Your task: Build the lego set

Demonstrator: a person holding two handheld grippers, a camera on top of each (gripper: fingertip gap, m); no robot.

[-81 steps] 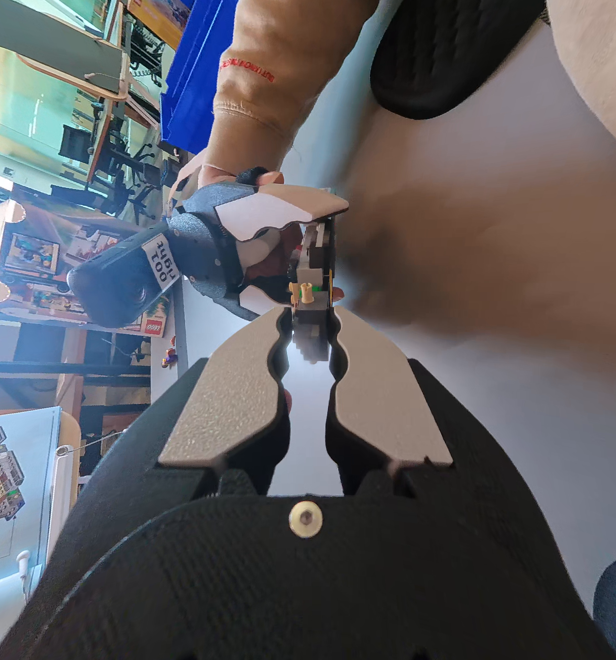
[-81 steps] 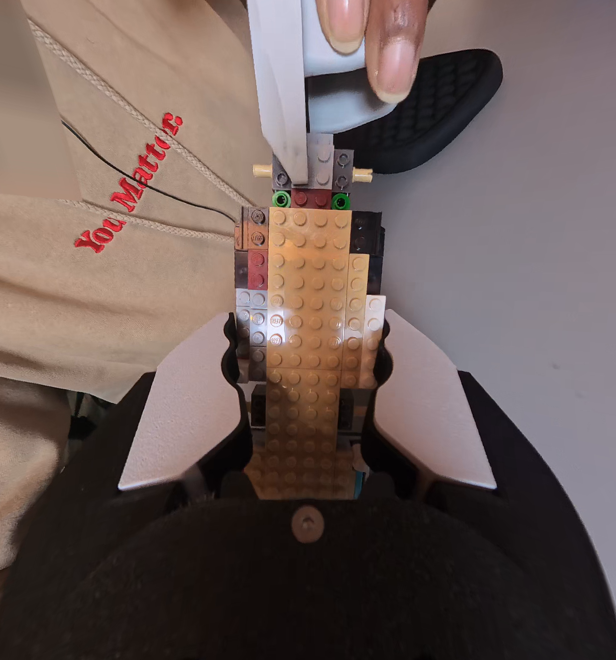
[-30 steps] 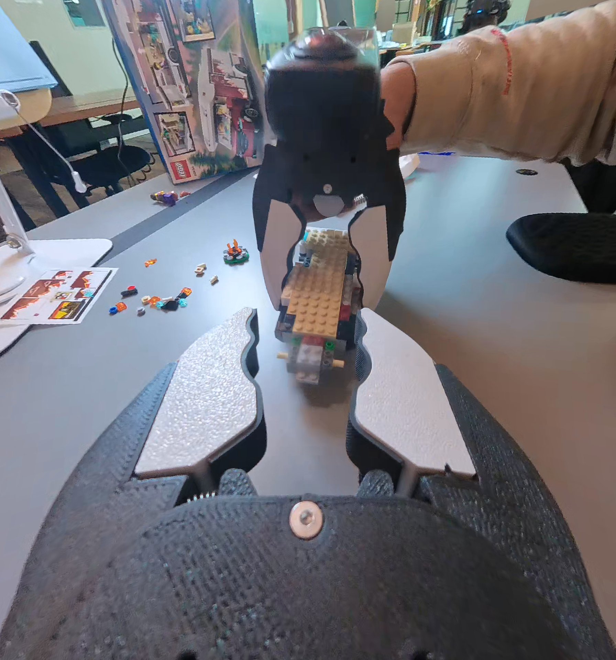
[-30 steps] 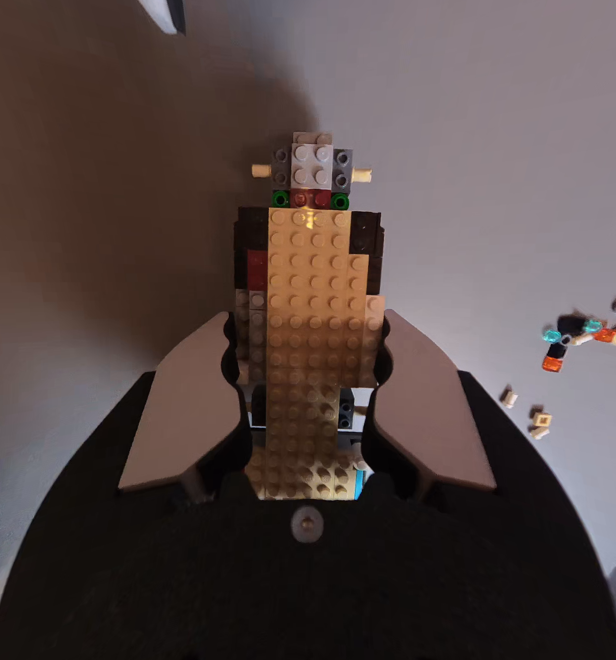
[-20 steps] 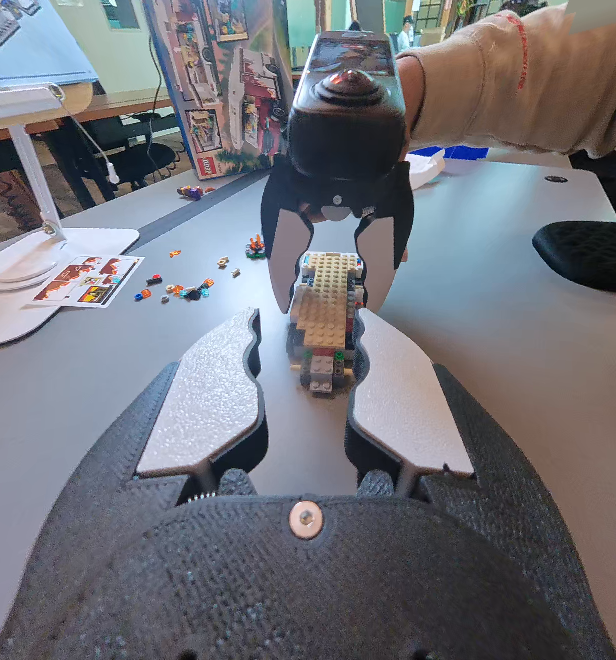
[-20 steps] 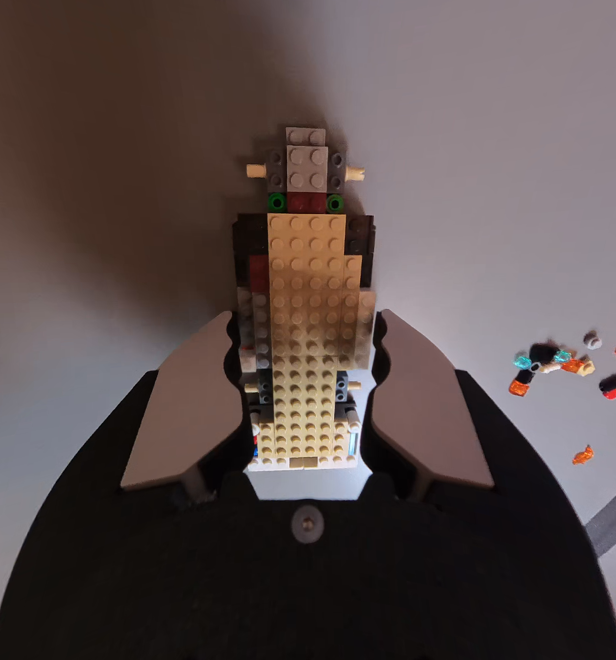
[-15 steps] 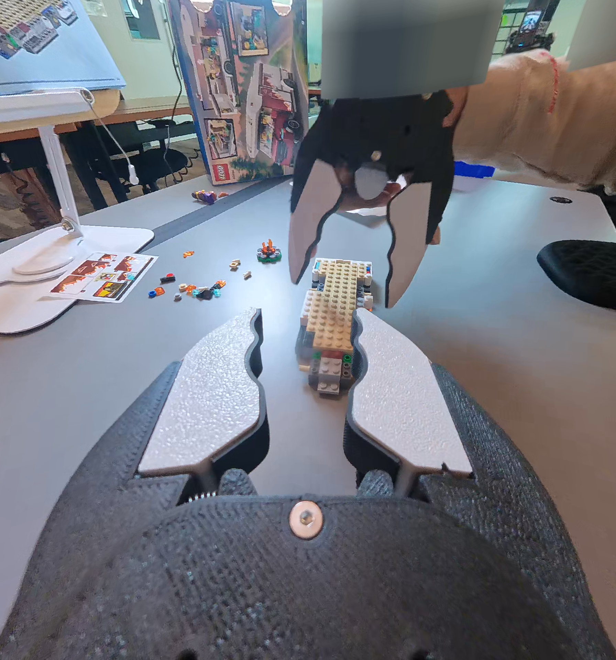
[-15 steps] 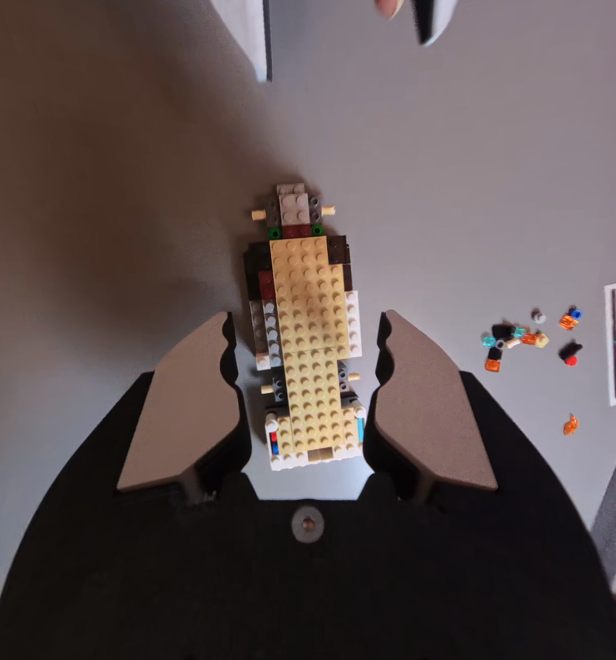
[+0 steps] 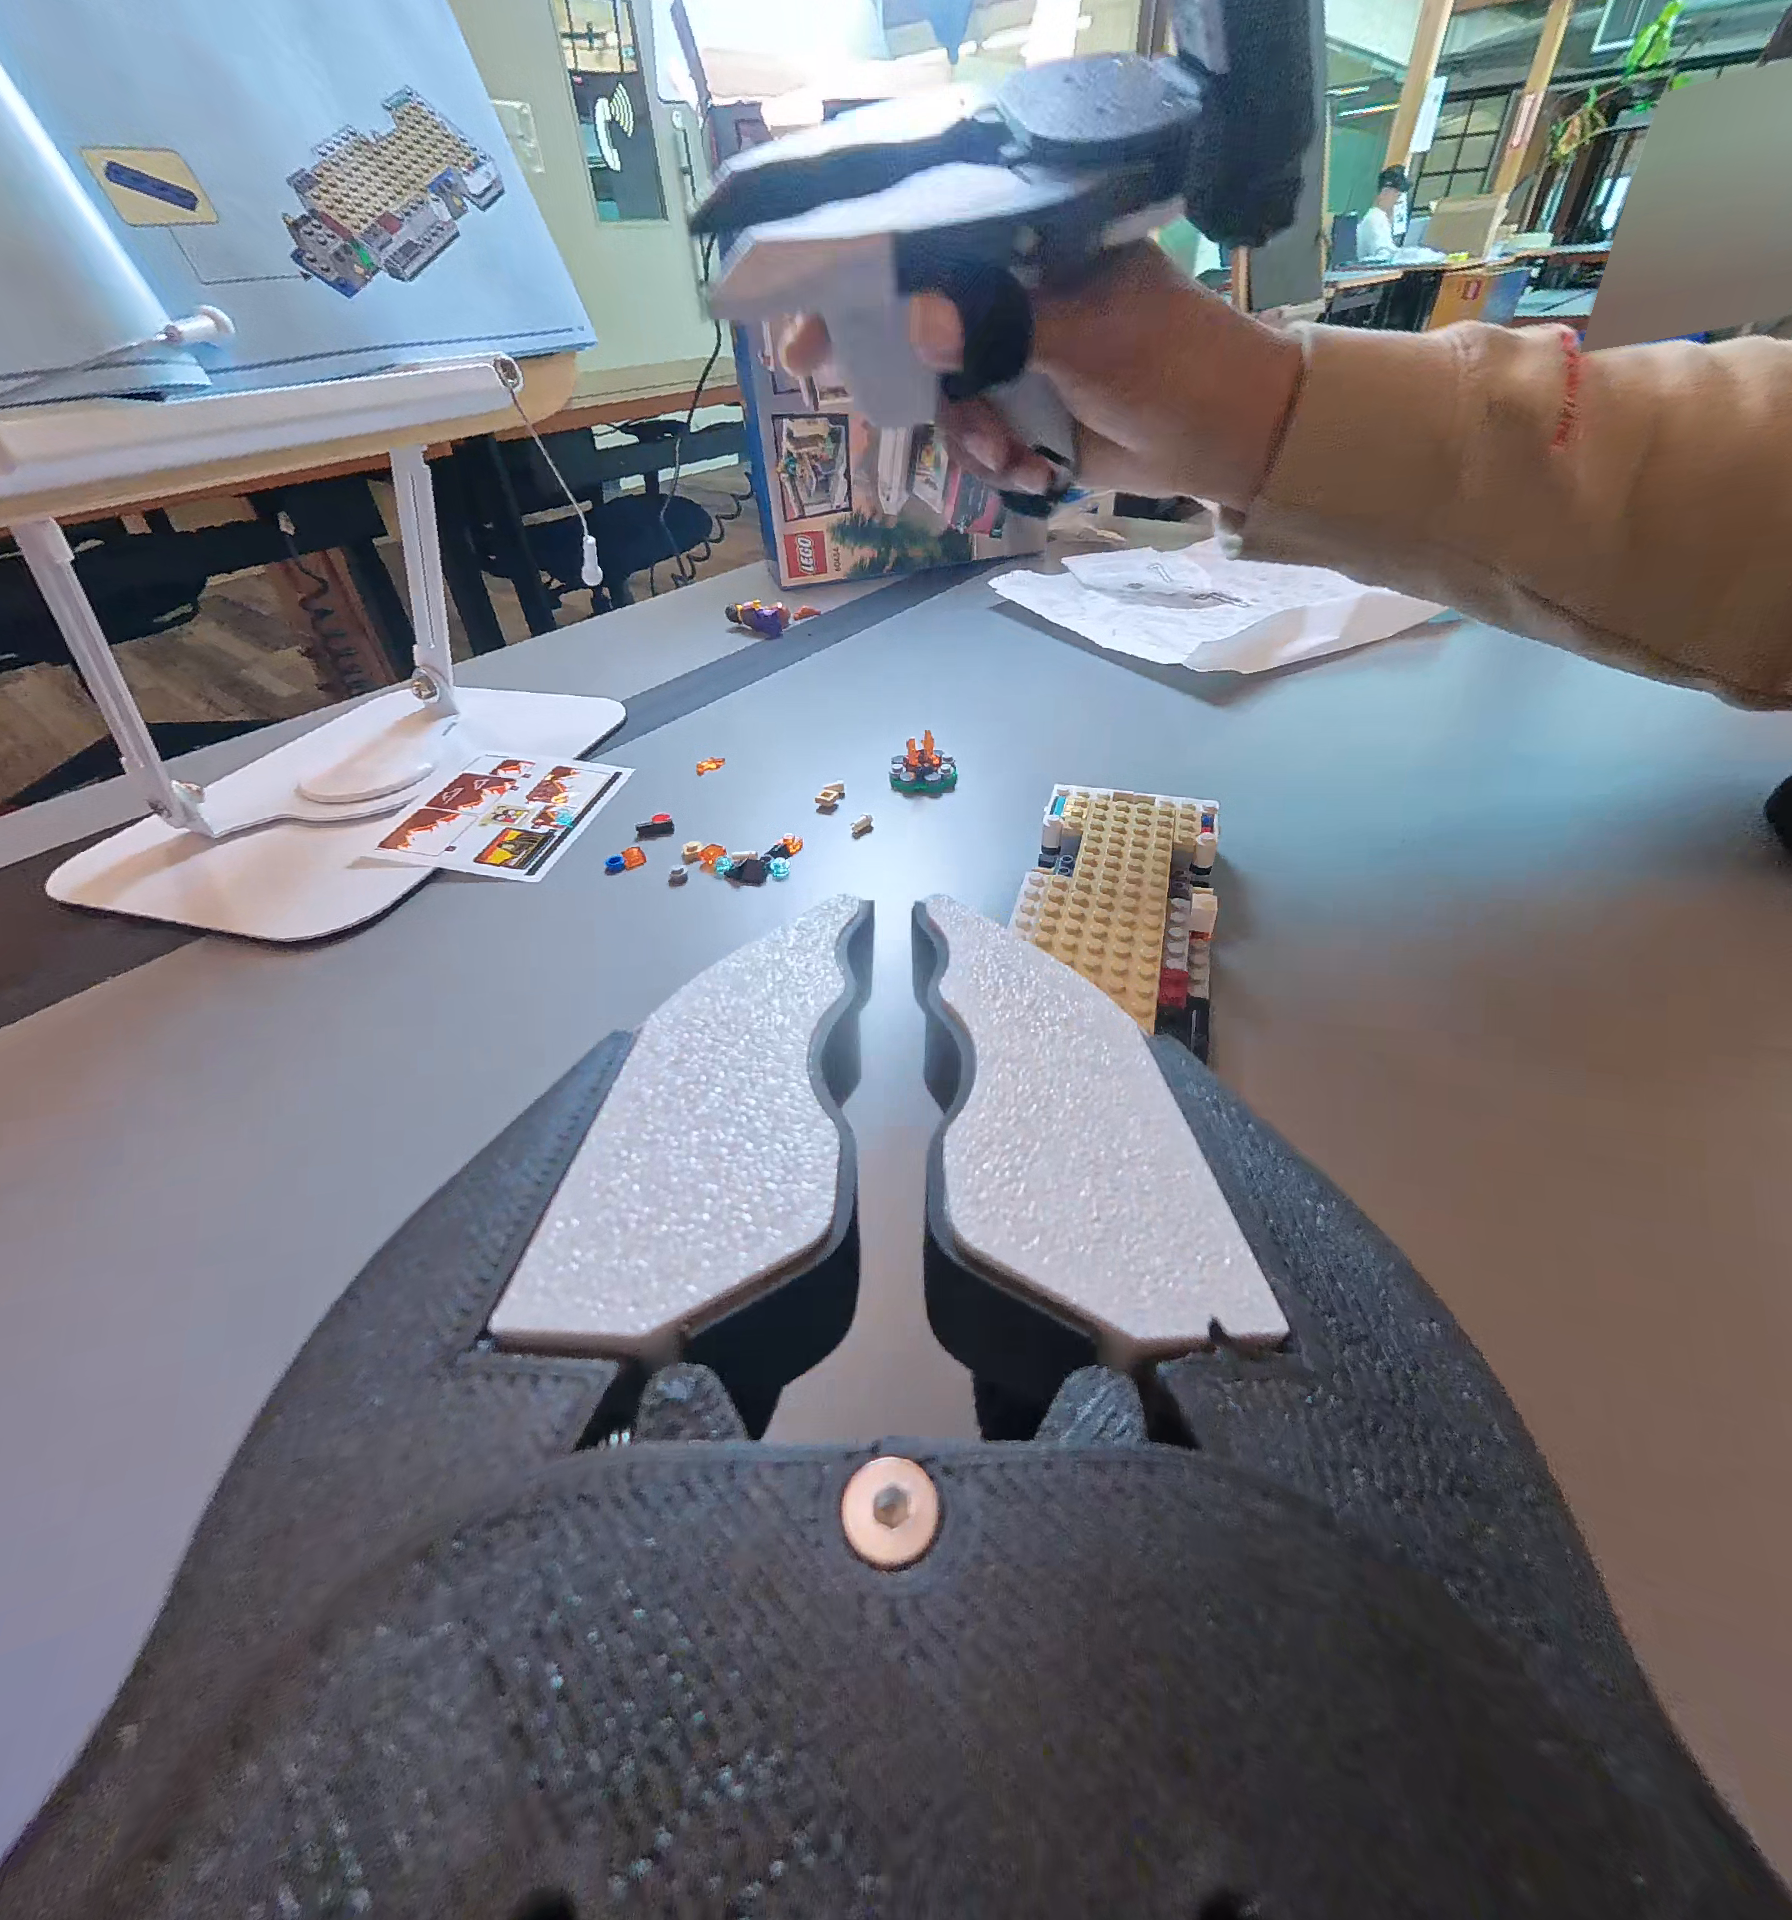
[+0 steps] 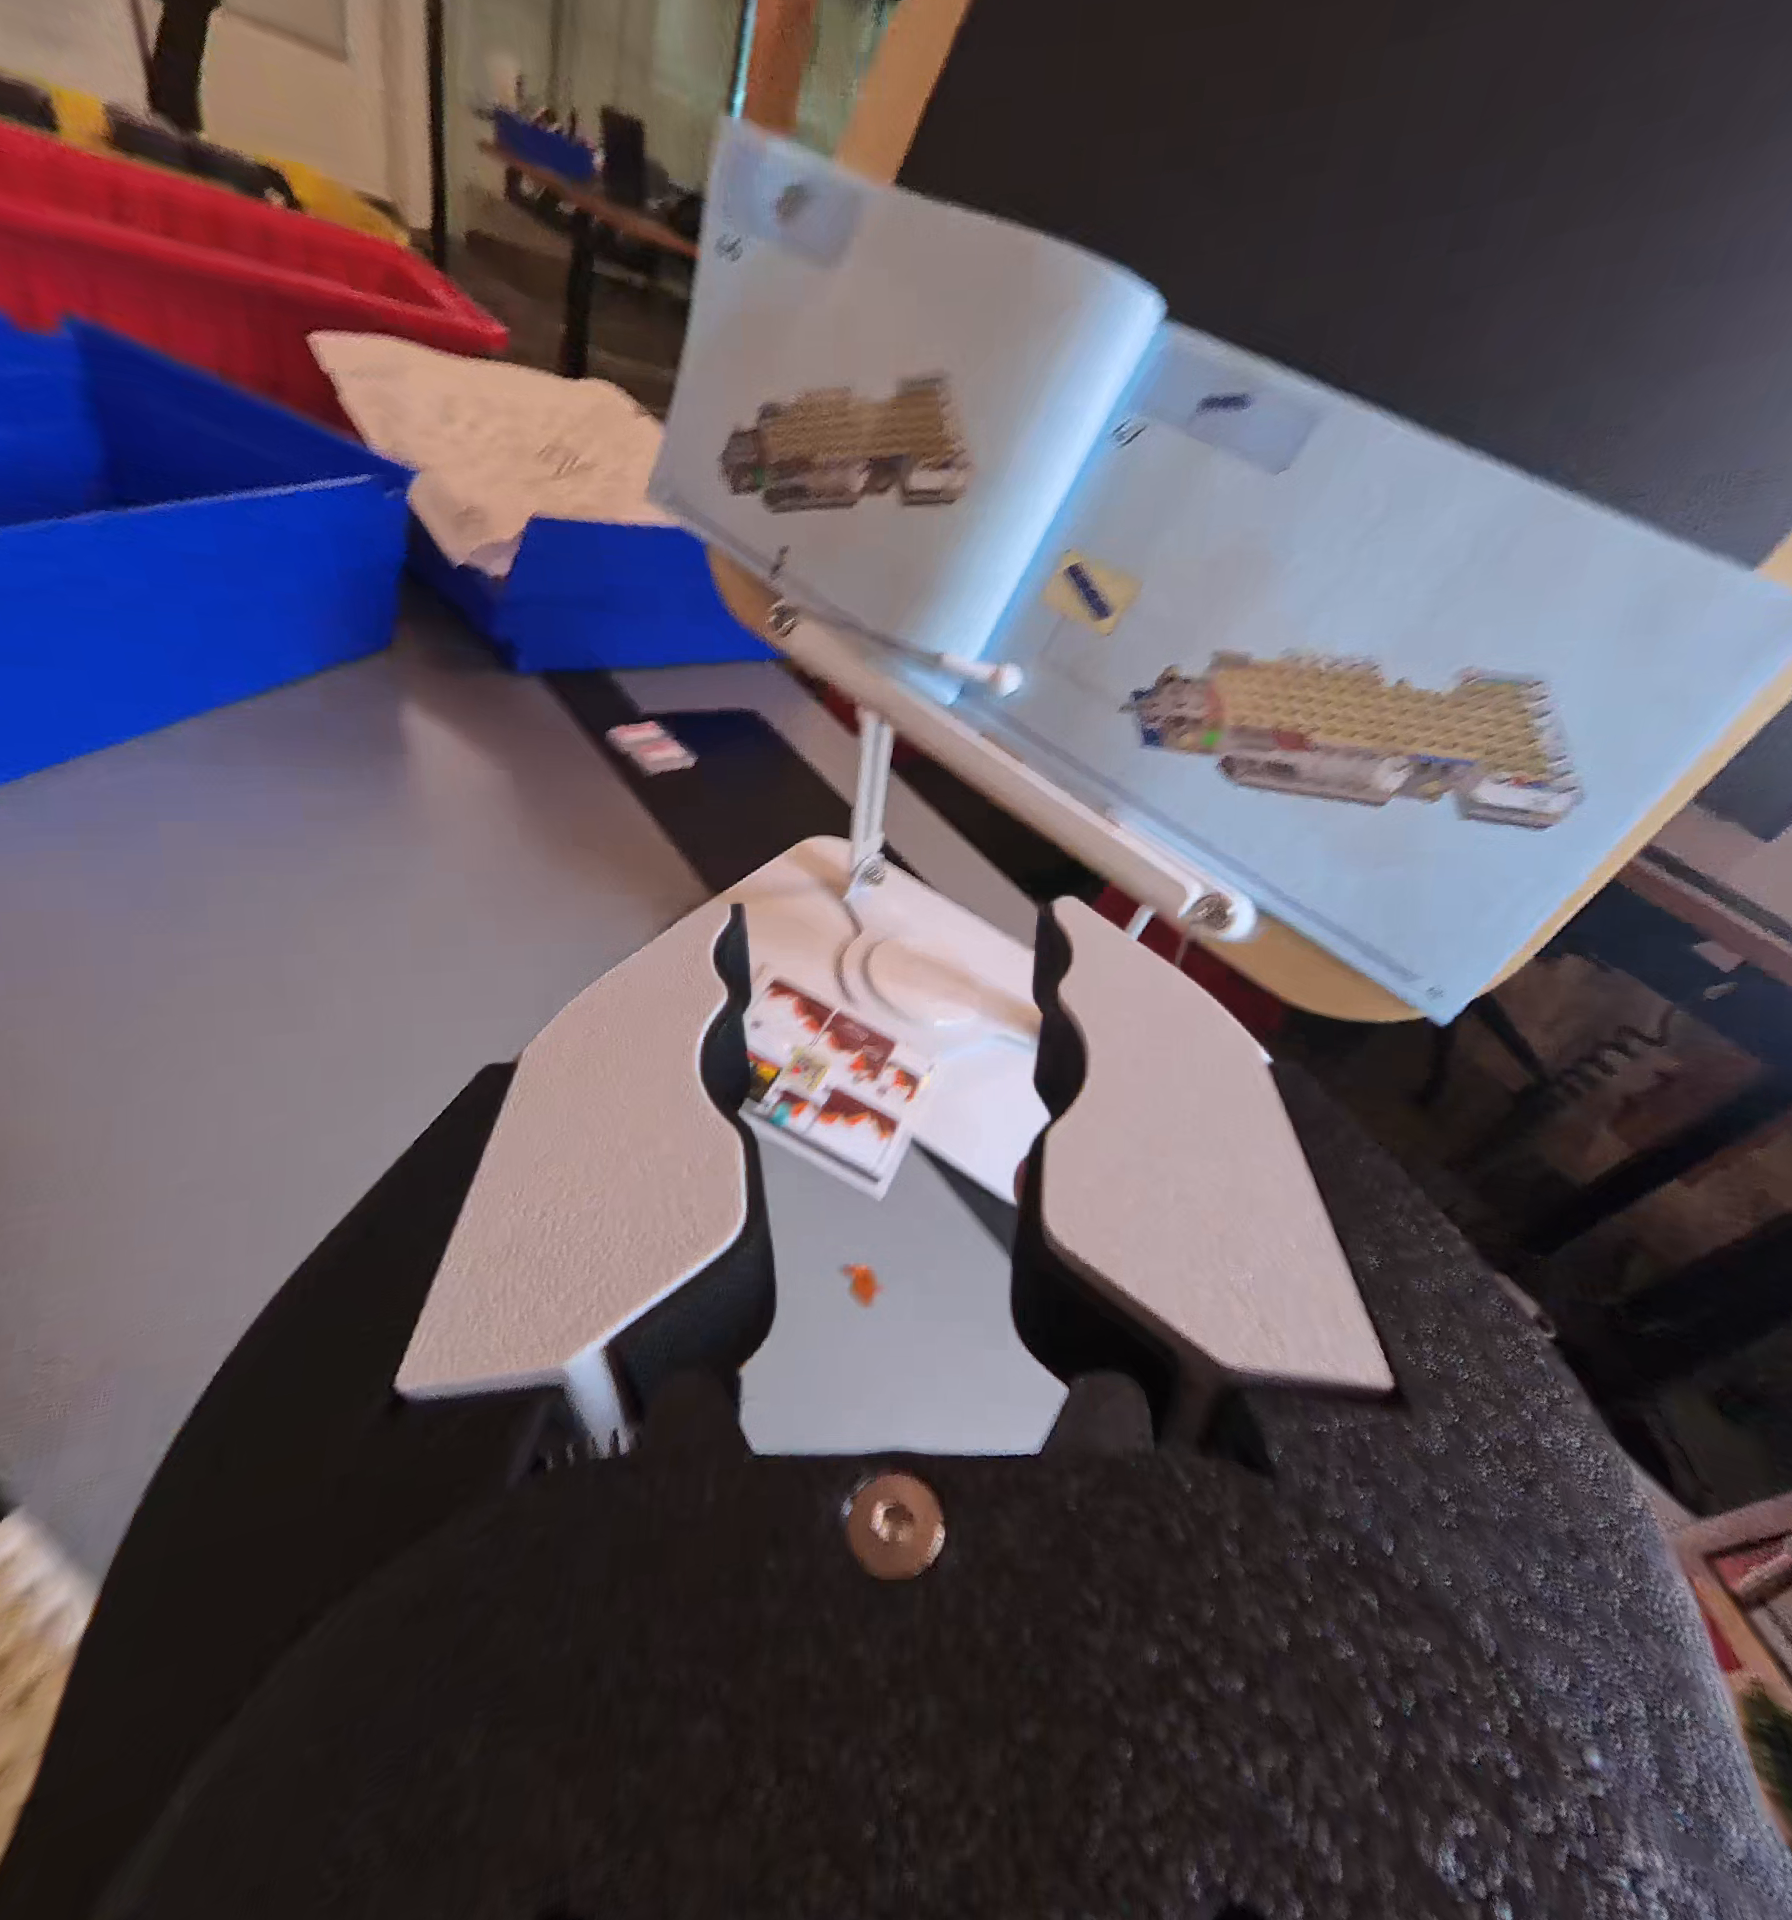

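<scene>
The left tool (image 9: 892,914) hangs low over the grey surface (image 9: 1494,1039) with its fingers nearly together on nothing, the tan brick model (image 9: 1120,904) lying just beside its right finger. The right tool (image 10: 887,935), fingers apart and bare, is raised well above that model, over a sticker sheet (image 10: 835,1081) and white stand base (image 10: 933,966). Small loose bricks (image 9: 736,857) lie between model and sheet.

The left gripper (image 9: 892,914) hangs low, jaws nearly shut on nothing. The right gripper (image 10: 884,935), raised in a hand (image 9: 1131,395), has parted, bare jaws.
</scene>
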